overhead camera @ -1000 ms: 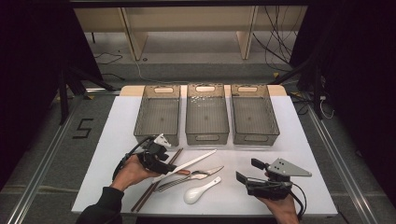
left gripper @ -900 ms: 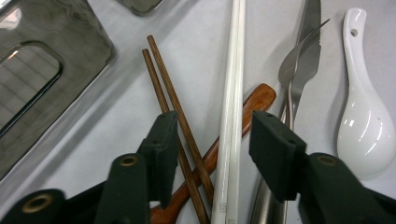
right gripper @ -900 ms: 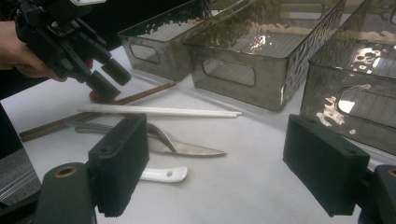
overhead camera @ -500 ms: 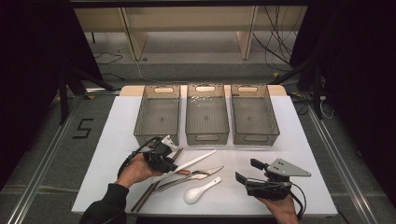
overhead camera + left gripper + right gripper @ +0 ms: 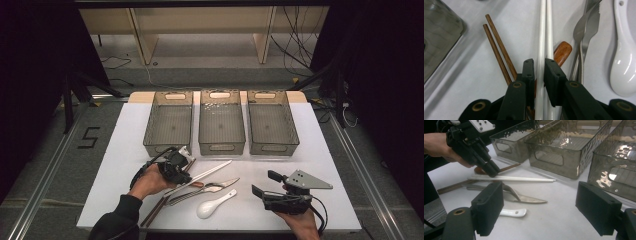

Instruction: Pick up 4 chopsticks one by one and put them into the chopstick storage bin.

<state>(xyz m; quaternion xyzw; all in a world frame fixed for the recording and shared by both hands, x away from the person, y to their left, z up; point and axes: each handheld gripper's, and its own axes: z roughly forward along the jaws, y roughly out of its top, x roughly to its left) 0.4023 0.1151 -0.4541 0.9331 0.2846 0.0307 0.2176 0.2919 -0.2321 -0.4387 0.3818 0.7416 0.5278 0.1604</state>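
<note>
White chopsticks (image 5: 543, 37): near ends hidden between the left gripper (image 5: 539, 65) fingers, far tips cut by the frame's top edge. White spoon (image 5: 624, 55): cut at the right edge. Whether the pads press the chopsticks: cannot tell. Wooden handle (image 5: 562, 51): mostly covered.

Pair of white chopsticks (image 5: 543, 37), long, thin, glossy, side by side and touching, lying flat on the white table (image 5: 125, 150). They point slantwise toward the middle bin (image 5: 221, 122), just in front of it, near ends over a brown wooden handle (image 5: 562, 51).
</note>
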